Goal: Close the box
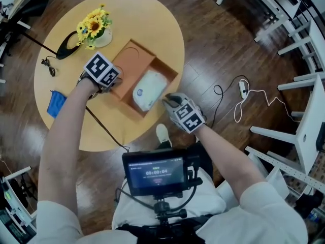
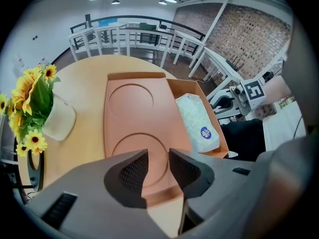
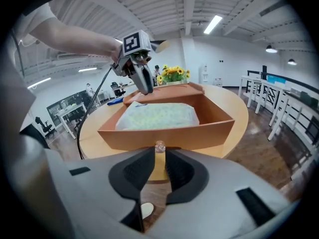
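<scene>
The only print on the goods is a round blue label (image 2: 205,132) on the white, green-flecked soft packet (image 1: 149,89), too small to read. Each gripper's cube carries black-and-white square markers. The chest-mounted screen (image 1: 156,173) shows a line of digits that cannot be read with certainty.

The round pale wooden table (image 1: 152,14) stands on a dark plank floor (image 1: 213,44), where a white power strip (image 1: 243,88) lies with its cable. White desk frames (image 1: 304,131) line the room and a brick wall (image 2: 249,39) shows behind them.

There is one orange-brown cardboard box (image 1: 170,69), open near the table's edge closest to the person. Its flat lid (image 1: 133,57) is folded out on the table and the single packet lies in the tray. Also on the table are one bunch of sunflowers (image 1: 93,27) in a white pot (image 1: 105,37) and one blue cloth (image 1: 56,103).

There are two grippers. The left gripper (image 2: 158,166) points down over the lid's near edge with its jaws a little apart and nothing pinched between them. The right gripper (image 3: 158,168) faces the tray's near wall from just beside it, its jaws narrowly apart and holding nothing.
</scene>
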Demonstrator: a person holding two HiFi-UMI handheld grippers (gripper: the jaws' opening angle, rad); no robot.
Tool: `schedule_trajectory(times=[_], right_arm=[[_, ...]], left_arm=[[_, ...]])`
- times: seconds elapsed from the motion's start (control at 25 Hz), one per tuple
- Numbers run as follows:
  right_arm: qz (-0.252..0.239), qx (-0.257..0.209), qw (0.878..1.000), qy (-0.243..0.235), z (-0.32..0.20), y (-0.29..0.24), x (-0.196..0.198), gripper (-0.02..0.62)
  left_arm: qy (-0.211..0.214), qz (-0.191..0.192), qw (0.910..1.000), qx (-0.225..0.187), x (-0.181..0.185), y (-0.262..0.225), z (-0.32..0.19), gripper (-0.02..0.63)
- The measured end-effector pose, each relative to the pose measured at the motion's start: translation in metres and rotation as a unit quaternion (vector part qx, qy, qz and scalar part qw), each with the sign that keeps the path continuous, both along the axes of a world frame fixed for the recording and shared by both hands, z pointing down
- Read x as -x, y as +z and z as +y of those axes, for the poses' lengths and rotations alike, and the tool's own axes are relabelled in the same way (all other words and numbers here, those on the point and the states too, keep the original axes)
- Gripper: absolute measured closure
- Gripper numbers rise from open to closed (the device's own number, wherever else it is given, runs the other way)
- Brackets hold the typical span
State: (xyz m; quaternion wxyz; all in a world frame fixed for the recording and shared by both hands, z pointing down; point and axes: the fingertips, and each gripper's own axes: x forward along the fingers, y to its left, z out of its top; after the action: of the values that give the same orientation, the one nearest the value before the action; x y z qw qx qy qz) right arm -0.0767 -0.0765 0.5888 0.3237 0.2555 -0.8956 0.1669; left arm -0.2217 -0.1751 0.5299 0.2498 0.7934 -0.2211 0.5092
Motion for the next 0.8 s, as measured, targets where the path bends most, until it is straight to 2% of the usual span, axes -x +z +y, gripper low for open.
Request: schedule_trajectory(times=[0.32,0.36,0.4,0.44,0.64,0.8], right_arm=[[-0.006,0.007,1.0,0.009,-0.0089,-0.002,0.0093,0.528],[-0.006,0.009,1.0,0.01,-0.0083,-0.0022,0.0093,0.528],[-0.006,0.012,1.0,0.011,-0.0079,-0.0027,0.0094,0.528],[-0.006,0.013,1.0,0.013,-0.0081,-0.0032,0.0098,0.528],[-0.012,0.013,1.0,0.016,-0.009,-0.0042,0.0096,0.528],[-0.021,0.018,0.999,0.019,-0.0093,-0.0047,0.0112,0.528]], left_arm=[[0.018,0.004,0.9998,0.008,0.0019,-0.0011,0.0024,0.476],[0.02,0.003,0.9998,0.006,0.0027,-0.0009,0.0025,0.488],[0.021,0.002,0.9998,0.002,0.0039,-0.0009,0.002,0.537],[0.02,0.003,0.9998,0.0,0.0049,-0.0013,0.0009,0.555],[0.018,0.019,0.9996,0.009,0.0038,-0.0033,0.0003,0.557],[0.029,0.012,0.9994,0.011,0.0037,-0.0025,0.0011,0.558]])
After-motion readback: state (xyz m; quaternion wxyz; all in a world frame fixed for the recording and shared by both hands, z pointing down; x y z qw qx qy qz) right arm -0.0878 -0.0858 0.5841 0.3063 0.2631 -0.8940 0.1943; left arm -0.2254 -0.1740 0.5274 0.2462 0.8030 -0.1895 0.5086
